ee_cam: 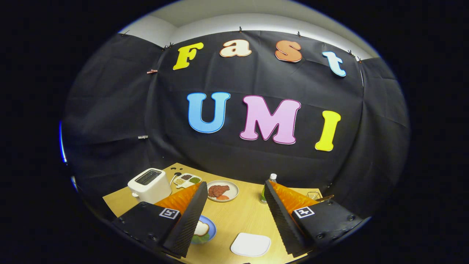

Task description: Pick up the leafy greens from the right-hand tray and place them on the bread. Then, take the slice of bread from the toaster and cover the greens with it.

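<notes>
Wood-toned worktop (234, 216) is seen below the tool (234, 200), which is held high and level, its two fingers spread wide with nothing between them.

Far left, a white toaster (149, 185) stands near the worktop's far edge; whether a slice sits in its slot cannot be told. Just right of it, a small divided dish (187, 180) of seasonings is noted.

Near left, partly hidden behind the left finger (188, 218), a blue plate (209, 229) carries a slice of bread (201, 228), and green leaf appears to show under its near edge. On that showing, the greens are judged already laid on the bread.

Beyond the fingers, at centre, a round plate (223, 190) holds meat slices and something red. Near centre, a white tray (251, 244) lies bare between the fingers.

Further right, a green bottle (264, 190) stands just past the right finger (284, 216), and a small wire basket (312, 195) at the far right.

The coming move is judged to turn on the toaster: it lies left of and beyond the left finger, its slot running roughly left to right, so the tool would need to swing left and descend from above.
</notes>
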Demonstrator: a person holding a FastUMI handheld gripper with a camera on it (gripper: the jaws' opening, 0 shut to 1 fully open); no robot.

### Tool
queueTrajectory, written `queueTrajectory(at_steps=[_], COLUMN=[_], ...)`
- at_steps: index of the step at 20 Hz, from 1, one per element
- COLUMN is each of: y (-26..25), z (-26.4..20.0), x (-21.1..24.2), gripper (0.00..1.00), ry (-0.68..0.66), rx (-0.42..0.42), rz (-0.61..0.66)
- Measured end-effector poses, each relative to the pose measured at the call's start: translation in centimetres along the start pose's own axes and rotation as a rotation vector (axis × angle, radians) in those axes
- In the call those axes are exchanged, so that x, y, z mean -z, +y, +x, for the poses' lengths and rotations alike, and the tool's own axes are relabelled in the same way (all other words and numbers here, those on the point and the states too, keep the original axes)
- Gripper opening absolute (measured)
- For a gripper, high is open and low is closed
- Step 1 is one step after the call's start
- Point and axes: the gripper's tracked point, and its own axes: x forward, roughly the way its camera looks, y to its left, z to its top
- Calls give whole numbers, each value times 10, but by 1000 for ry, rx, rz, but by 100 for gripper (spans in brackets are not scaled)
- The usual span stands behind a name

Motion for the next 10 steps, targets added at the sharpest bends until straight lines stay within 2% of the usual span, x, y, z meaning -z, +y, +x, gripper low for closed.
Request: queueTrajectory(at_steps=[10], y=[-1], z=[4], x=[7], gripper=[97], ry=[16], rx=[2], rz=[1])
